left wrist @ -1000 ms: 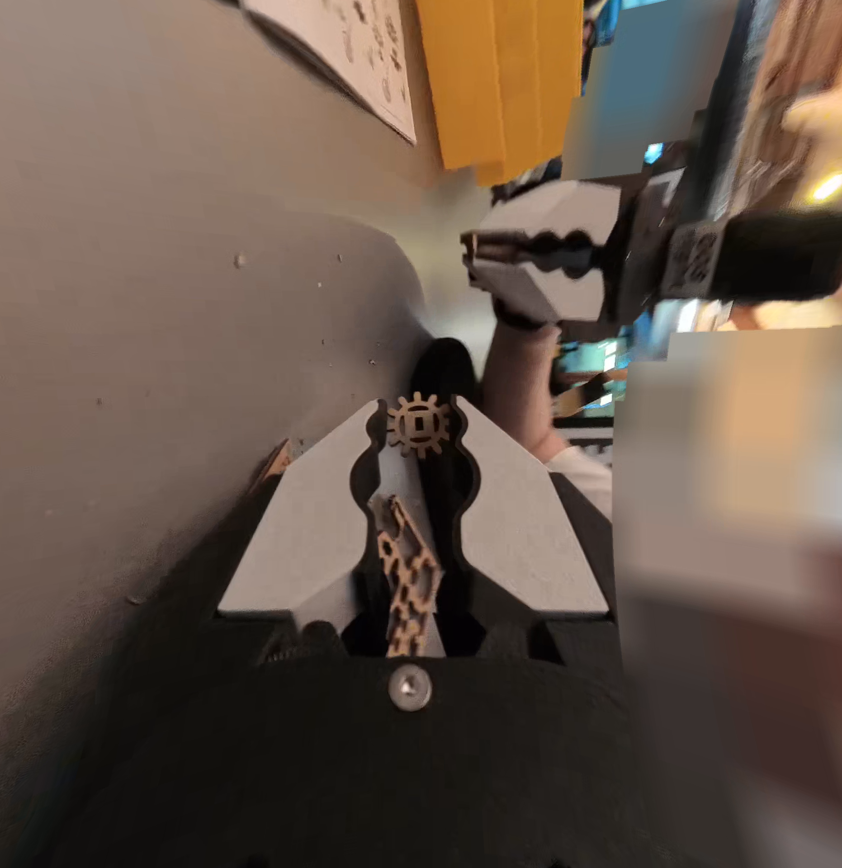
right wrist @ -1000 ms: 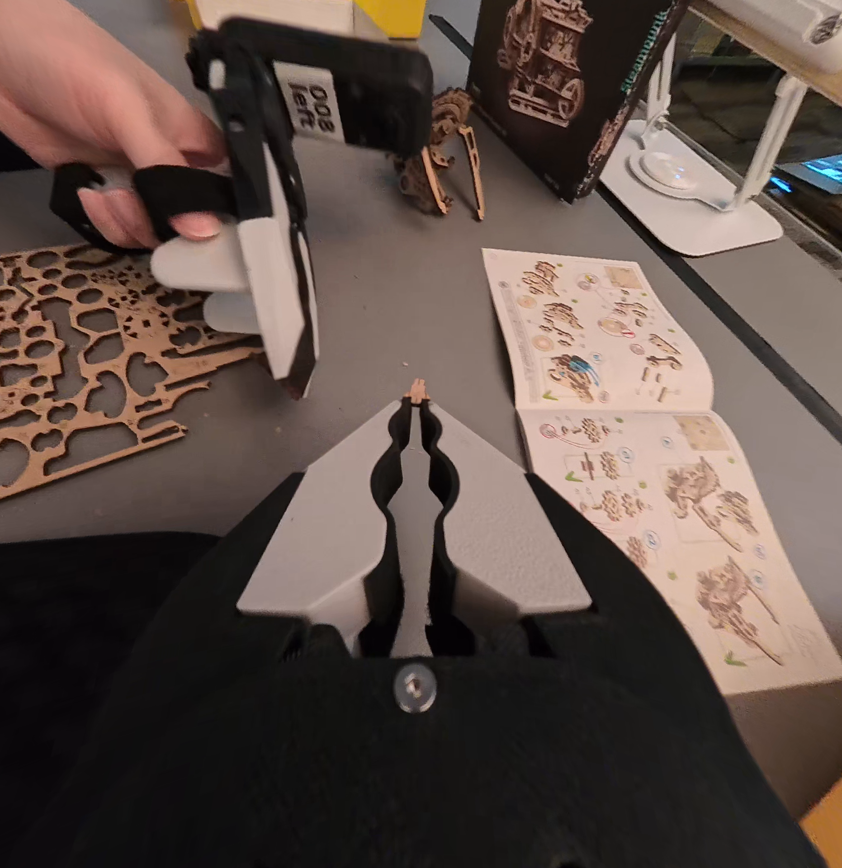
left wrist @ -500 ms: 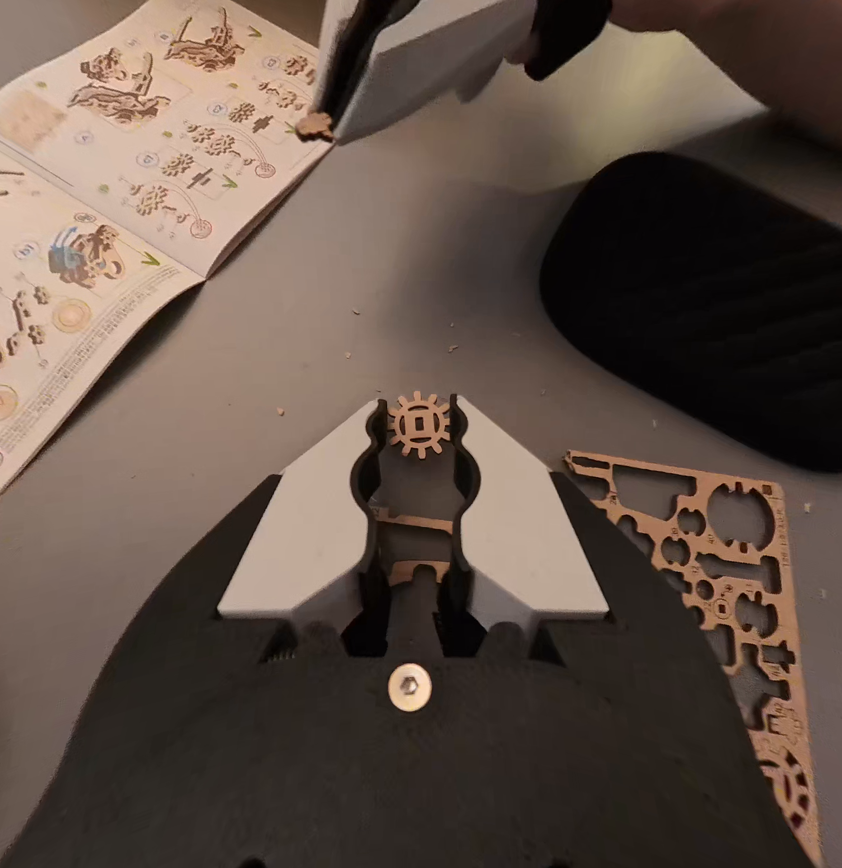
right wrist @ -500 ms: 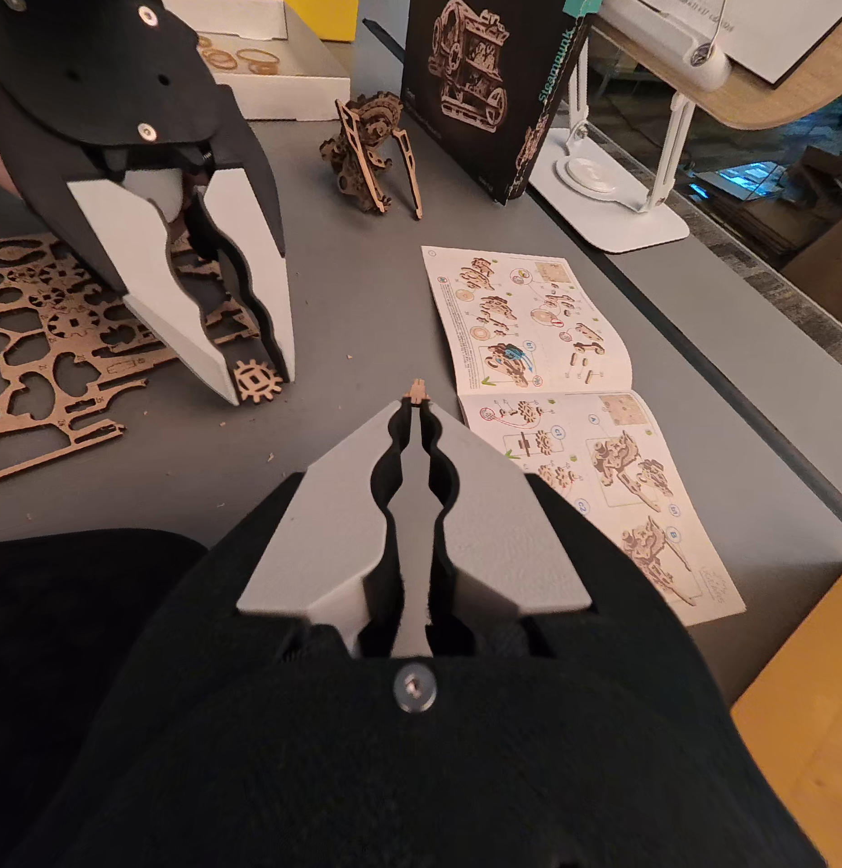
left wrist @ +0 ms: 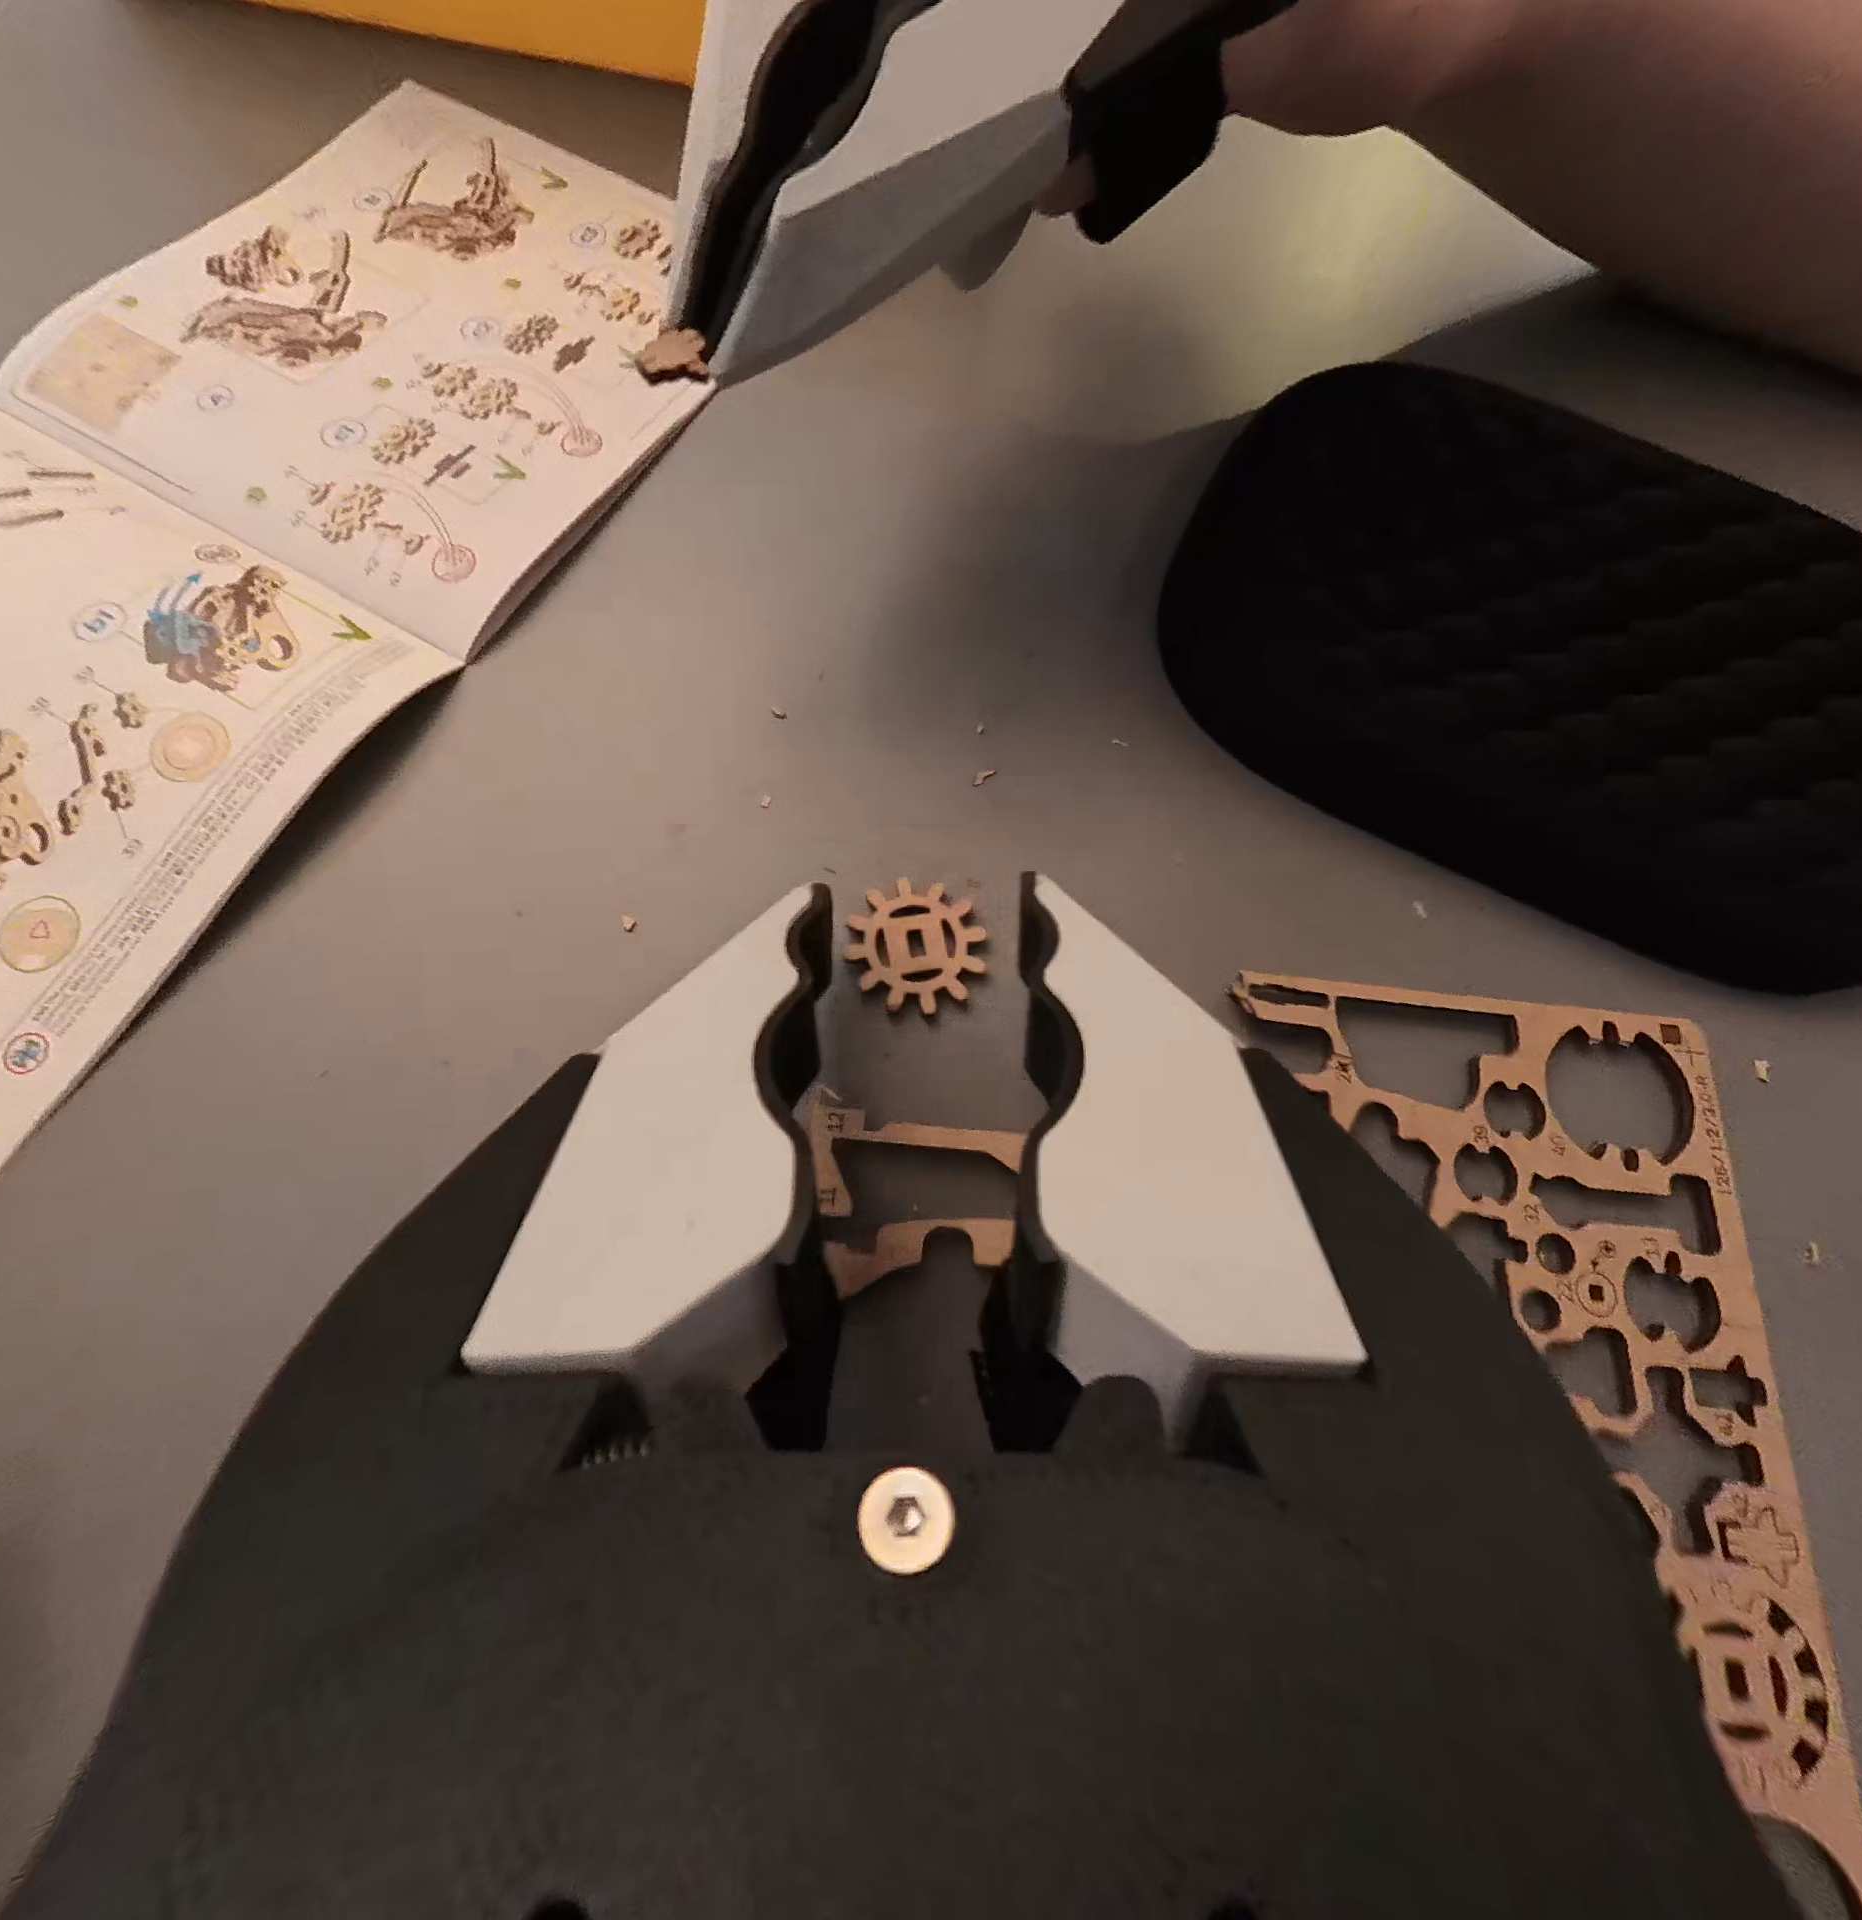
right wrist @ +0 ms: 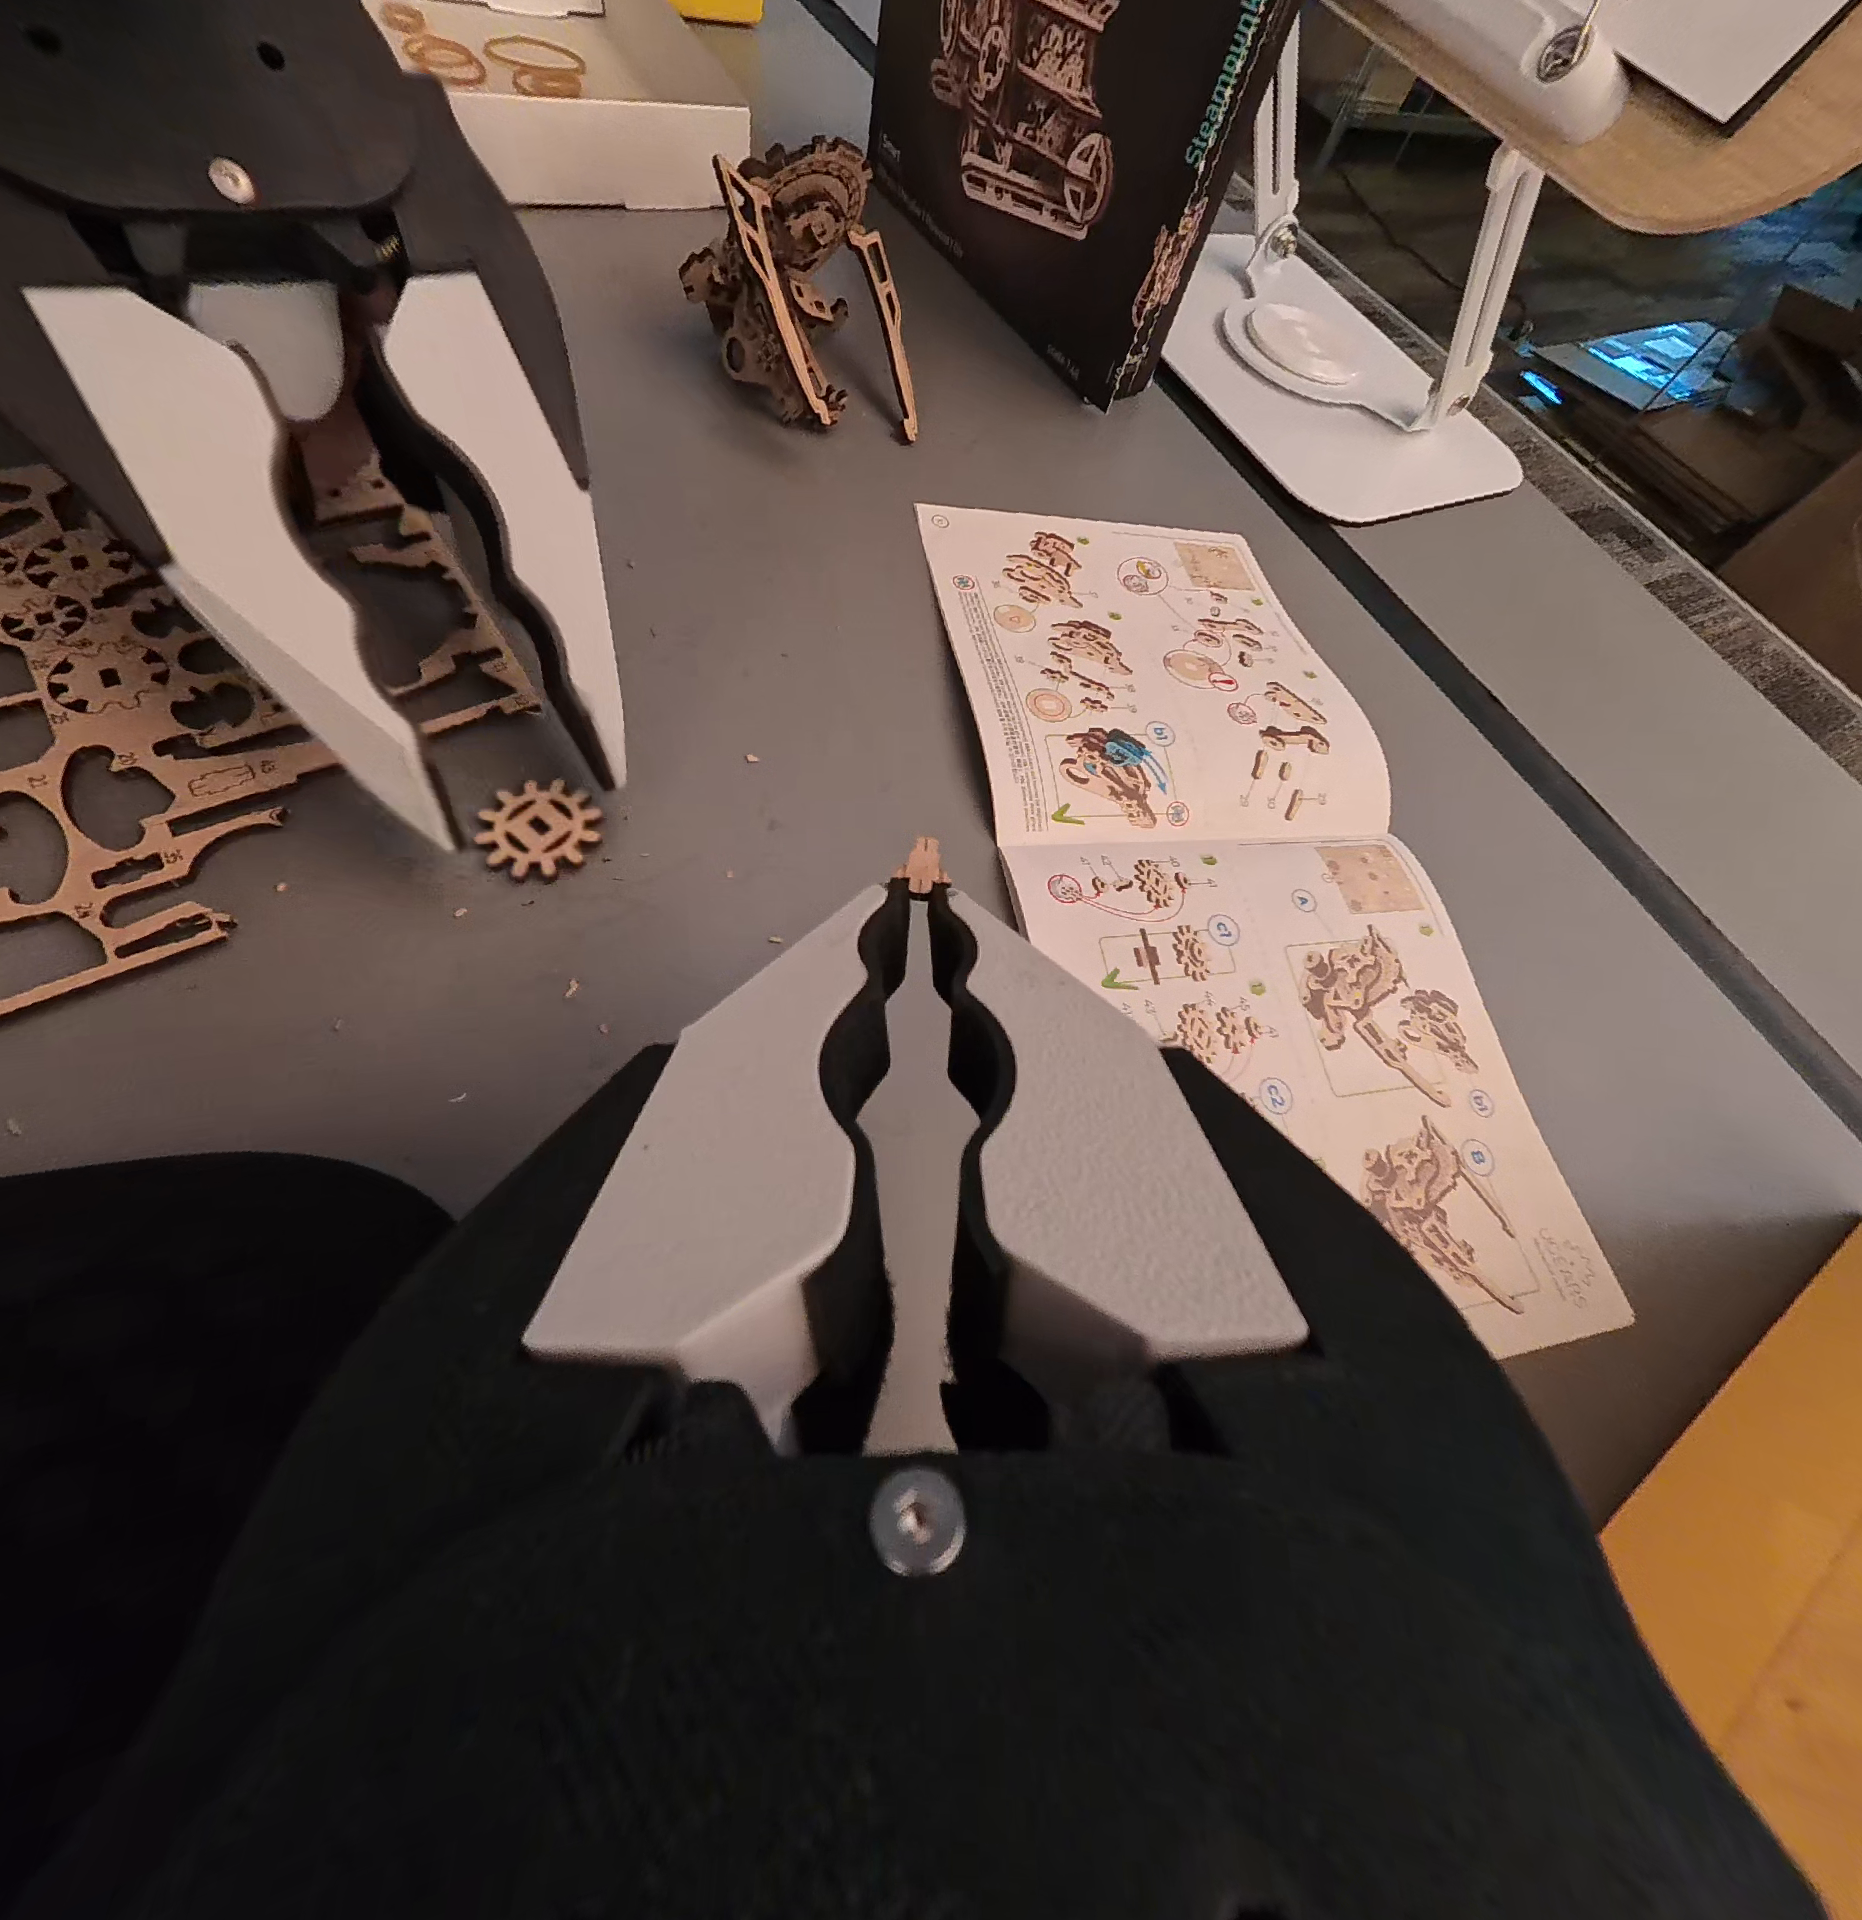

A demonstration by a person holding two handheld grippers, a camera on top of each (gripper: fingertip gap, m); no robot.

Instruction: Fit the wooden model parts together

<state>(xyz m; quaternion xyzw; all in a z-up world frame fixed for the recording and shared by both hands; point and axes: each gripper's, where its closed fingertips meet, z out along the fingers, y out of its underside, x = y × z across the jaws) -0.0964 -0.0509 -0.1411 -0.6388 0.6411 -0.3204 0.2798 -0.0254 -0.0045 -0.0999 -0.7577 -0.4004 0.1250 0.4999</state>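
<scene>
A small wooden gear (left wrist: 914,948) lies flat on the grey table between the tips of my left gripper (left wrist: 924,891), which is open and stands just over it. It also shows in the right wrist view (right wrist: 539,828), with the left gripper (right wrist: 527,800) pointing down at it. My right gripper (right wrist: 919,894) is shut on a small wooden peg (right wrist: 924,864) that sticks out past its tips, above the table near the booklet. In the left wrist view the right gripper (left wrist: 698,348) holds the peg (left wrist: 675,356) over the booklet's edge.
A cut-out wooden parts sheet (left wrist: 1529,1195) lies beside the left gripper (right wrist: 75,727). An open instruction booklet (right wrist: 1218,831), a black pad (left wrist: 1529,675), a part-built wooden model (right wrist: 792,281), a dark box (right wrist: 1052,156) and a white lamp base (right wrist: 1353,416) stand around. The gap from one gripper's tips to the other's is roughly 10 cm.
My left gripper swung down to the table with the gear pinched, then opened; the gear now lies loose between its tips. My right gripper stays shut on the peg.
</scene>
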